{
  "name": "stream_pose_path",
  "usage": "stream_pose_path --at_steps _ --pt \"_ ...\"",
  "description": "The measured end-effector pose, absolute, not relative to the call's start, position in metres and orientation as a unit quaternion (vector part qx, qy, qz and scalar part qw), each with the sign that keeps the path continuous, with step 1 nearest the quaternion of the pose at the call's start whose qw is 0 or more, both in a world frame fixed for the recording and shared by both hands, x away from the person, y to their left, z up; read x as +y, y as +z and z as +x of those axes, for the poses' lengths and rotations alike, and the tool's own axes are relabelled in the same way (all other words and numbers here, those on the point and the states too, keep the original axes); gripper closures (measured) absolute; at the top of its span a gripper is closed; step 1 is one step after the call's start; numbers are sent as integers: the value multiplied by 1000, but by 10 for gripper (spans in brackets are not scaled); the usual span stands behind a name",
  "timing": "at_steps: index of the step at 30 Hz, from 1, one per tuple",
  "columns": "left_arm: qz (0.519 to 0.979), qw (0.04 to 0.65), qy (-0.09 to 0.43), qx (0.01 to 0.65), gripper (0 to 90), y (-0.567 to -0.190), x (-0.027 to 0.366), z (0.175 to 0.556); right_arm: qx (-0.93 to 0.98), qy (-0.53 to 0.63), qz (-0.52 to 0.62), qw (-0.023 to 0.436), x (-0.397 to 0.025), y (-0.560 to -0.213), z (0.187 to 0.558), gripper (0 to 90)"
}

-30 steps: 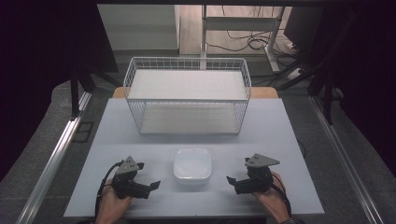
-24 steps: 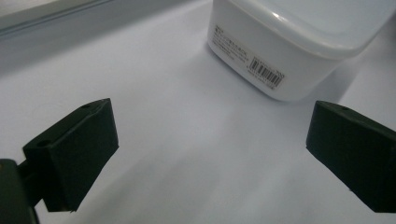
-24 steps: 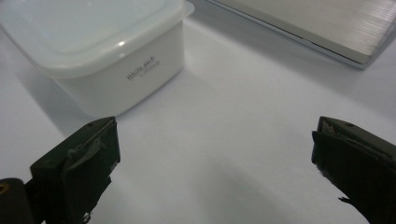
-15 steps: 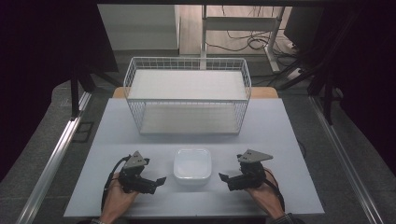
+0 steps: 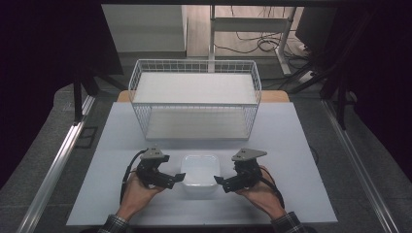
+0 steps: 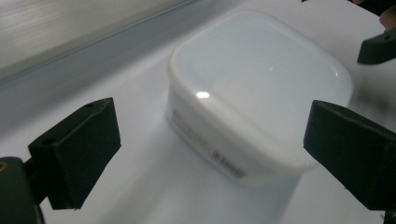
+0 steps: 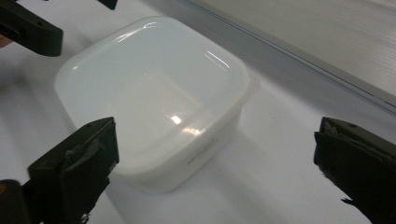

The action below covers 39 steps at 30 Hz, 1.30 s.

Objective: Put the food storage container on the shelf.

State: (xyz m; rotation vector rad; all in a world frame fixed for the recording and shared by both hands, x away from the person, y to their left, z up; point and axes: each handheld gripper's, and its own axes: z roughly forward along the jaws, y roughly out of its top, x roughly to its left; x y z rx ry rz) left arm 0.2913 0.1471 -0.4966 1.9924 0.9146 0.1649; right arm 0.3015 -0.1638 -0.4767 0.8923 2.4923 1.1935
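Both grippers [image 5: 200,178] level, flanking container [image 5: 200,170]

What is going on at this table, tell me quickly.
A person holds a gripper in each hand, one on each side of a white lidded plastic container that sits on the white table. The left gripper and the right gripper both point inward at it, jaws open, neither gripping it yet. A white wire basket stands farther back, apart from the container.
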Motion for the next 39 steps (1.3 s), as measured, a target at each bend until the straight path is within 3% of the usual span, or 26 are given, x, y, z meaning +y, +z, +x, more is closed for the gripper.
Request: stream_pose_path --at_steps 11,17,22,25,26,27,28,34,35,36,39 --pt "827 433 55 355 77 -502 129 306 860 392 316 90 -141 -480 317 90" --pt "814 460 -13 354 161 -511 132 305 853 400 334 18 -143 -490 321 140" --pt "809 459 -23 367 202 -511 133 299 848 401 347 -14 -146 -490 318 213" --pt "801 460 -34 382 329 -507 141 288 842 405 357 -17 -155 -485 311 398" --pt "801 460 -34 382 376 -507 141 288 842 405 357 -17 -155 -485 311 398" --pt "797 464 -32 385 447 -505 145 283 835 409 367 -20 -160 -483 307 493" --pt "797 464 -32 385 500 -505 145 283 835 409 367 -20 -160 -483 307 493" --pt "785 477 -16 395 651 -499 150 269 811 427 398 -39 -172 -478 299 686" --pt "779 485 -11 397 694 -497 151 268 808 430 401 -33 -173 -476 298 720" --pt "782 483 -3 394 801 -497 150 268 807 430 406 -9 -174 -473 295 780" --pt "789 473 24 392 807 -496 145 264 820 413 394 52 -167 -472 289 774"
